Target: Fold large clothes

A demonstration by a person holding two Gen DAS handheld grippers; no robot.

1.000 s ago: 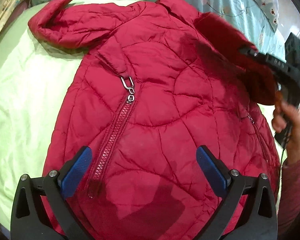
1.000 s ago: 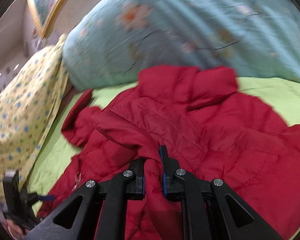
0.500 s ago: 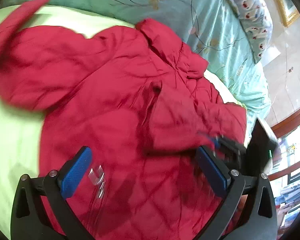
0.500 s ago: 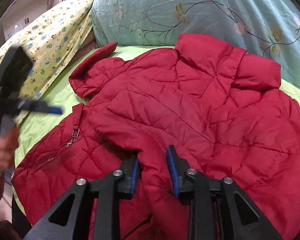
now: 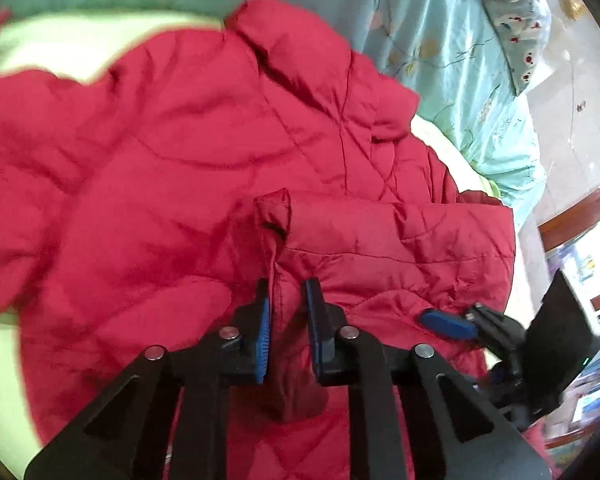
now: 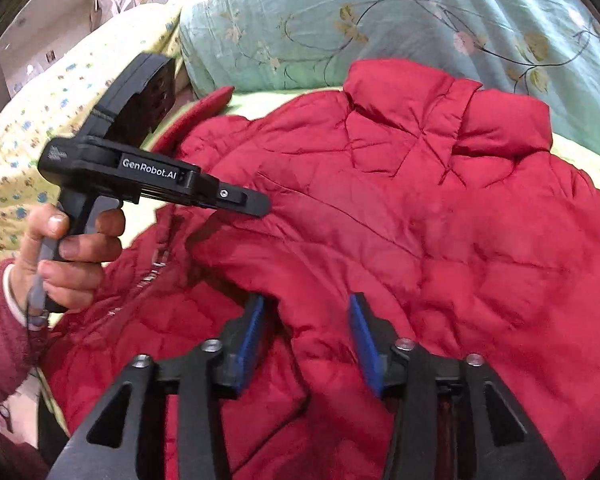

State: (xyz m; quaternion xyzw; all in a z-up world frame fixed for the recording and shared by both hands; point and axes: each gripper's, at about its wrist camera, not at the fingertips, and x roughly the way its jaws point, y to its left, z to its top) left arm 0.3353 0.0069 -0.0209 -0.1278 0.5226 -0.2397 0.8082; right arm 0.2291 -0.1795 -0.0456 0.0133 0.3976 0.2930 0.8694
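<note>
A red quilted jacket lies spread on the light green bed sheet, collar toward the pillows. One sleeve is folded across its body. My left gripper is shut on the cuff end of that sleeve. It also shows in the right wrist view, held in a hand over the jacket. My right gripper has its jaws parted around a fold of the sleeve, not pinching it. It shows in the left wrist view at the jacket's right edge.
A teal floral quilt lies along the head of the bed behind the collar. A yellow patterned pillow sits at the left in the right wrist view. A white patterned pillow and the floor beyond the bed show at the right.
My left gripper swung right from the zipper side and closed on the sleeve cuff. My right gripper carried the sleeve across the jacket and opened its jaws.
</note>
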